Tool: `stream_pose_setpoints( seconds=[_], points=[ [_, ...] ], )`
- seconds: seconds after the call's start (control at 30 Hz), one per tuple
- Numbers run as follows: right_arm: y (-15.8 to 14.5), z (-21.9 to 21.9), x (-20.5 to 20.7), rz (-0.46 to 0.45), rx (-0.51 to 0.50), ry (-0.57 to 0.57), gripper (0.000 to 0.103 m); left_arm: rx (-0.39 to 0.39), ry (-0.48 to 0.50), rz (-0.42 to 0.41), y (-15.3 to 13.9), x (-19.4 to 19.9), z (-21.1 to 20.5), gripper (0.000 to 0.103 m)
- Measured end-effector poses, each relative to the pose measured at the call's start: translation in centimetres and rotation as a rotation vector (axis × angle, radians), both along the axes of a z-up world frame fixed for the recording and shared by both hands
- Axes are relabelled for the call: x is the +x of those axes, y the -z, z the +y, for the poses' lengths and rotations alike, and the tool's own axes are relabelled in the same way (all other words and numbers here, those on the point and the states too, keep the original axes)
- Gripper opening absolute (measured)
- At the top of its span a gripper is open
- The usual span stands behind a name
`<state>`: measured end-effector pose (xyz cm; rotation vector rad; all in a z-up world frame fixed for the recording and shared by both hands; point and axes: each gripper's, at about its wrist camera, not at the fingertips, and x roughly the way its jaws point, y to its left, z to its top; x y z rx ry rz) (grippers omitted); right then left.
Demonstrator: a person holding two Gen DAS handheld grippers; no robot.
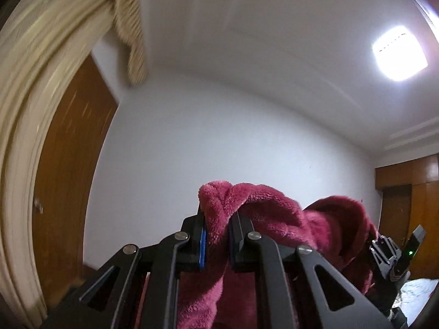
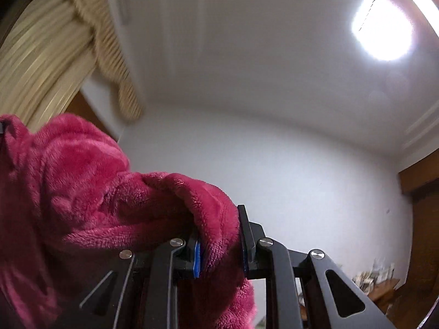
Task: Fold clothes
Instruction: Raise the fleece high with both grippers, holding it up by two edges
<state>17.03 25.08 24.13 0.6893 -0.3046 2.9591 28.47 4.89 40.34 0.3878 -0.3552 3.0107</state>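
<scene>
A fluffy magenta fleece garment [image 1: 274,213] is lifted high in the air, with the wall and ceiling behind it. My left gripper [image 1: 218,219] is shut on one bunched edge of it, the cloth squeezed between the black fingers. The fabric drapes away to the right towards the other gripper's body [image 1: 389,255], seen at the right edge. In the right wrist view the same fleece garment [image 2: 82,181] fills the left side, and my right gripper [image 2: 219,233] is shut on a fold of it. Both grippers point slightly upward.
Cream curtains [image 1: 41,87] hang at the left beside a brown wooden door [image 1: 68,178]. A bright ceiling lamp [image 1: 399,53] glares at the upper right. Wooden cabinets [image 1: 411,181] stand at the far right, with a cluttered shelf [image 2: 378,277] low in the right wrist view.
</scene>
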Motion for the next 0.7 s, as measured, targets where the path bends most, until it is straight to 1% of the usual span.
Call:
stream_pose_setpoints(
  seconds=[0.07,0.13,0.2,0.23,0.3,0.37,0.4,0.53,0.6,0.7],
  points=[
    [-0.4,-0.1,0.7,0.042,0.014,0.027,0.021,0.002,-0.010,0.005,-0.7,0.3,-0.1,0.013],
    [-0.6,0.1,1.2,0.062,0.022,0.022,0.021,0.020,-0.012,-0.005,-1.1,0.5,0.3,0.013],
    [-0.5,-0.1,2.1,0.078,0.028,0.029,0.021,0.036,-0.002,-0.012,-0.8,0.8,0.6,0.013],
    [-0.4,-0.3,2.7,0.086,0.031,0.034,0.021,0.031,-0.007,-0.019,-0.6,0.7,1.0,0.013],
    [0.1,-0.8,2.7,0.084,0.057,0.050,0.021,0.027,-0.019,-0.053,-0.3,0.1,1.4,0.013],
    [0.3,-0.8,3.1,0.063,0.064,0.038,0.021,0.059,0.004,-0.085,-0.5,0.3,1.1,0.013],
    [0.5,-0.6,3.5,0.060,0.059,0.029,0.021,0.063,0.010,-0.091,-0.5,0.6,1.2,0.013],
    [1.6,-0.6,6.8,0.078,0.064,0.023,0.021,0.013,-0.010,-0.056,-0.2,2.7,2.1,0.013],
    [1.6,-0.4,8.8,0.090,0.081,0.028,0.021,0.014,-0.005,-0.042,0.0,3.4,2.1,0.014],
    [2.4,-0.3,11.0,0.091,0.118,0.033,0.021,0.040,0.000,-0.049,0.1,4.5,1.7,0.016]
  ],
)
